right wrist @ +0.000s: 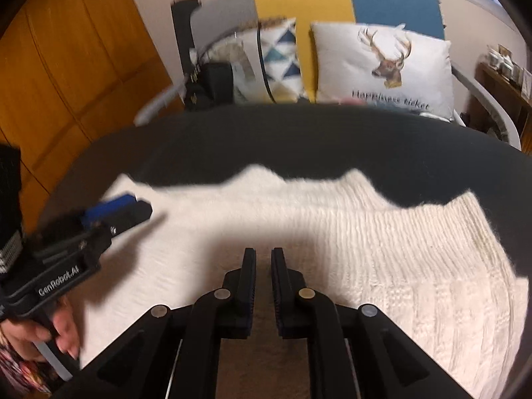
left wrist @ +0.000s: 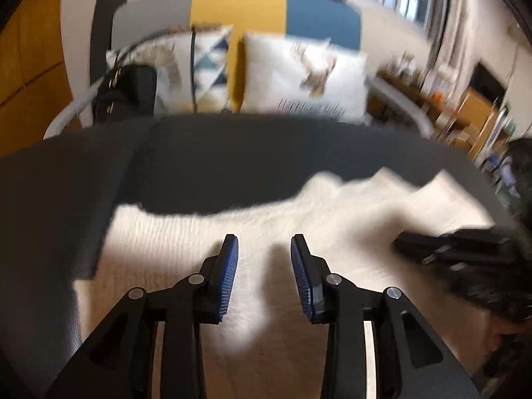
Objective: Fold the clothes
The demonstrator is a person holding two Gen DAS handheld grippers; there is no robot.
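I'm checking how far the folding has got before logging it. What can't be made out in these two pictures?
- Garment type: near part cut off by the bottom edge and hidden behind the grippers in both views.
- Right gripper: motion-blurred in the left view, so any contact with the garment is unclear.
- Left gripper: blurred in the right view.
- Shelf items: smeared by blur in the left view.
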